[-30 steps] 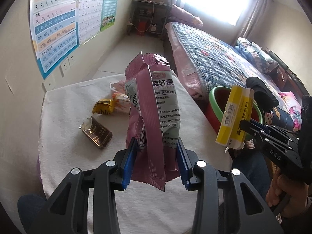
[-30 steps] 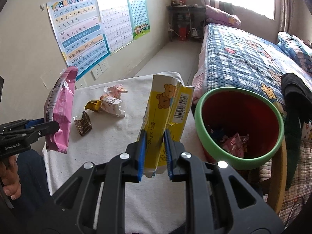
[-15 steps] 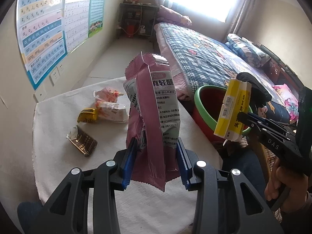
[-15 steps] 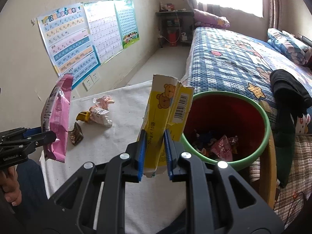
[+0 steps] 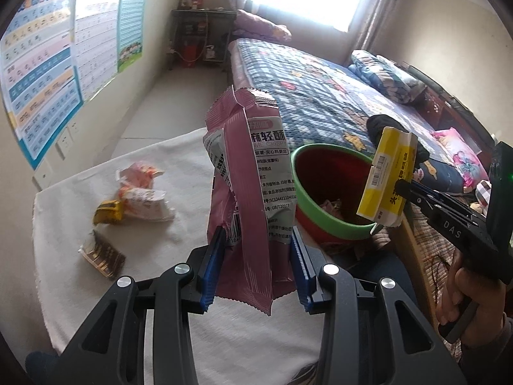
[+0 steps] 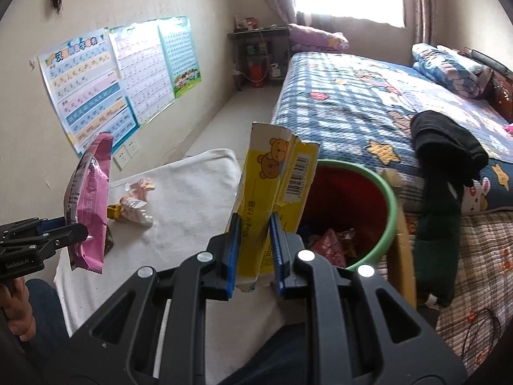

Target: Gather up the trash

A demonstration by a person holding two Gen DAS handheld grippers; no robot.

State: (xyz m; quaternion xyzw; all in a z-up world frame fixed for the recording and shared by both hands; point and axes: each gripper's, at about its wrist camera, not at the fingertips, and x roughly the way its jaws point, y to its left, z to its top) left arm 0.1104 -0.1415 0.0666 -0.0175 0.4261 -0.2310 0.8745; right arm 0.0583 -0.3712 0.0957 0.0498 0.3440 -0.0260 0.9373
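Midway through the cleanup, a pink snack bag (image 5: 250, 192) sits clamped in the left gripper (image 5: 255, 269) fingers and a torn yellow carton (image 6: 272, 205) in the right gripper (image 6: 255, 256), both near the half-filled green-rimmed bin (image 6: 389, 211); several wrappers (image 5: 141, 195) remain on the tabletop (image 5: 189, 173).

Both wrappers — nearer the bin (image 6: 389, 205)

Both wrist views look down-forward past own tool; share table (image 5: 179, 166), bin (image 6: 389, 211), bed (image 6: 368, 102)
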